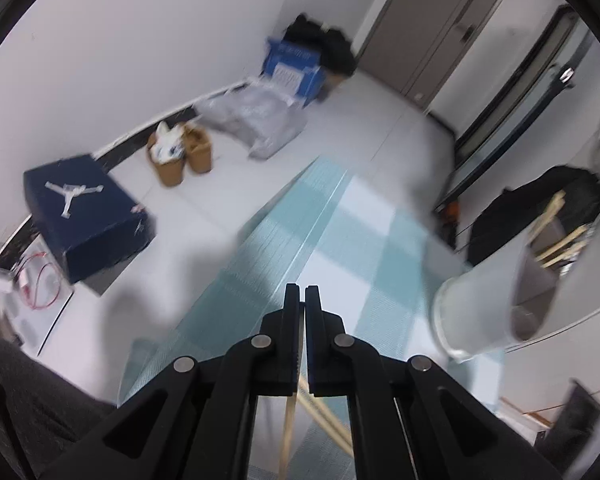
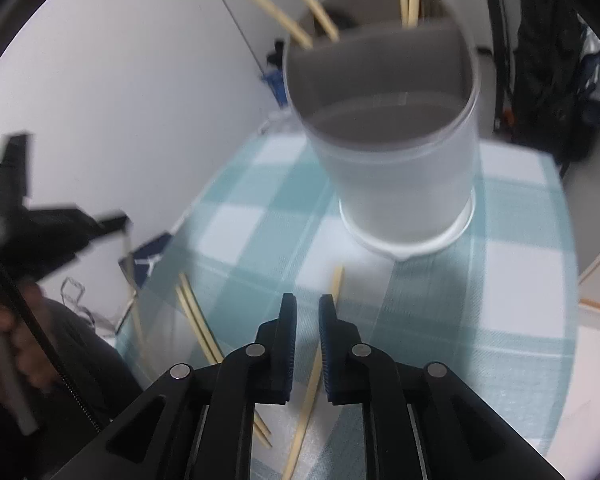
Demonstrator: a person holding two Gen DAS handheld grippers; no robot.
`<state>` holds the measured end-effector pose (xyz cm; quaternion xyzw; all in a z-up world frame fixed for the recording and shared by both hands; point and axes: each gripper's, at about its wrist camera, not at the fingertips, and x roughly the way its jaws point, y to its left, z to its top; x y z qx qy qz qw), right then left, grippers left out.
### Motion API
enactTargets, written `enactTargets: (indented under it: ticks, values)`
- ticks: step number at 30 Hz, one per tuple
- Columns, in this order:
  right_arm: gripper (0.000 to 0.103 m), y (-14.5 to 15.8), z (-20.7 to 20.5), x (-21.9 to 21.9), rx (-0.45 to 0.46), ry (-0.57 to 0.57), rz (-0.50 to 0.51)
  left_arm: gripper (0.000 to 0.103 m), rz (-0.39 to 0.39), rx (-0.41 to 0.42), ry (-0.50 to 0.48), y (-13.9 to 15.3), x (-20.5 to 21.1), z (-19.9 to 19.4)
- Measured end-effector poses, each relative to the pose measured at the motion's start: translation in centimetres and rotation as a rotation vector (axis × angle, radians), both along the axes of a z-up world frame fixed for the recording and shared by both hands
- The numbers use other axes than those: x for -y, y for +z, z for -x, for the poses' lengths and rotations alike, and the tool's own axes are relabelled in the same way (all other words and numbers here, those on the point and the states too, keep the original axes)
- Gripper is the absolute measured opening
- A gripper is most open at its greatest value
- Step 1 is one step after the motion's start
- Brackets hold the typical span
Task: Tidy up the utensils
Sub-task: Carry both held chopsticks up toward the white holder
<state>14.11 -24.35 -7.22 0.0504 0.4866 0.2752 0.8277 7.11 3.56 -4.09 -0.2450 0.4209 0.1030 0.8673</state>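
Wooden chopstick (image 2: pixel 308 392) lies between my right tongs (image 2: pixel 308 306), slightly apart – it may slip; left tongs (image 1: pixel 302 292) clamp another chopstick (image 1: pixel 288 432); cup (image 2: pixel 396 184) at twelve o'clock could tip

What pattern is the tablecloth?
Teal-and-white check; the tablecloth shows best in the right wrist view.

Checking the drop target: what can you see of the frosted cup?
The frosted cup is a translucent white, plastic-looking tumbler with a thicker clear base ring. It stands upright and open-topped on the teal-and-white checked tablecloth. Several pale wooden chopsticks lean inside, ends sticking past the rim. No gripper touches it; one loose chopstick lies near its base.
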Motion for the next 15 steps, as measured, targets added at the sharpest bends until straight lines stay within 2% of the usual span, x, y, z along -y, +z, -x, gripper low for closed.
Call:
enactTargets:
  ticks: [2,4,10,14,15]
  values:
    - [0.013,-0.9,-0.6,-0.8,-0.031,0.014,0.038,0.000,0.014,0.038,-0.014,0.6,-0.2,0.3]
    - [0.019,-1.6,-1.2,-1.6,-0.042,0.016,0.085,0.000,0.017,0.071,-0.035,1.1,-0.5,0.6]
    - [0.018,-3.2,-2.9,-3.9,-0.063,0.007,0.231,0.000,0.034,0.150,-0.067,2.0,-1.2,1.7]
    - [0.018,-3.4,-3.1,-6.0,-0.008,0.064,0.383,0.000,0.031,0.191,-0.092,2.9,-0.8,2.1]
    - [0.014,-3.4,-3.1,-6.3,-0.008,0.074,0.396,0.000,0.028,0.198,-0.098,3.0,-0.7,2.2]
